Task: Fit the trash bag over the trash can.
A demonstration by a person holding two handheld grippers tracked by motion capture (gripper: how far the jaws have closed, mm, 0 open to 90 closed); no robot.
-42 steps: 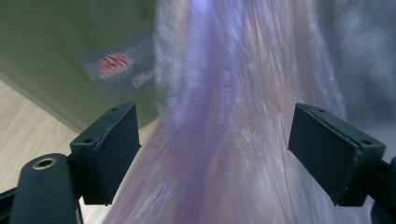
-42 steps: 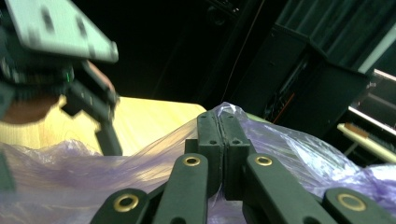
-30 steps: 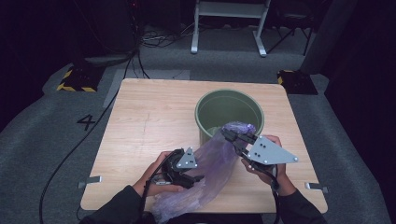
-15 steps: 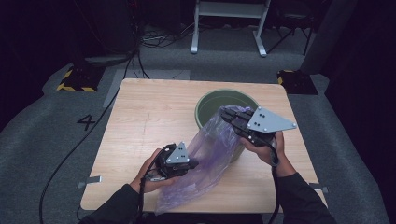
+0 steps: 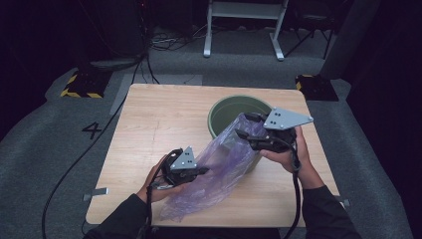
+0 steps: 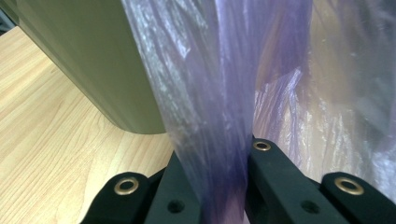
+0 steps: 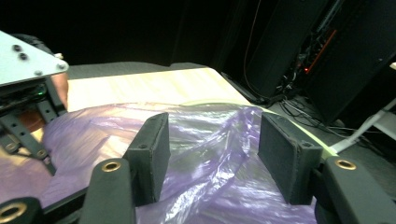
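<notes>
A translucent purple plastic bag (image 5: 219, 169) stretches from the table's front up to a green bin (image 5: 224, 102). My left gripper (image 5: 201, 171) holds its lower part. In the left gripper view the film (image 6: 210, 70) is pinched between that gripper's (image 6: 217, 154) jaws, which have just been closing, and the bin's wall (image 6: 93, 60) stands close behind. My right gripper (image 5: 247, 127) is at the bag's upper end over the bin's near rim. Its (image 7: 212, 144) jaws have just been opening. The pads (image 7: 152, 154) stand apart, with loose film (image 7: 93, 126) lying below and between them.
The wooden table (image 5: 149, 124) has bare room to the left and behind the bin. A cable (image 5: 74, 164) runs over the grey floor at the left. A yellow-and-black striped box (image 5: 79, 84) and a white stand (image 5: 244, 25) lie beyond the far edge.
The right gripper has moved up and back to the bin's rim and opened. The left gripper has closed on the bag, which now hangs stretched between bin and hand.
</notes>
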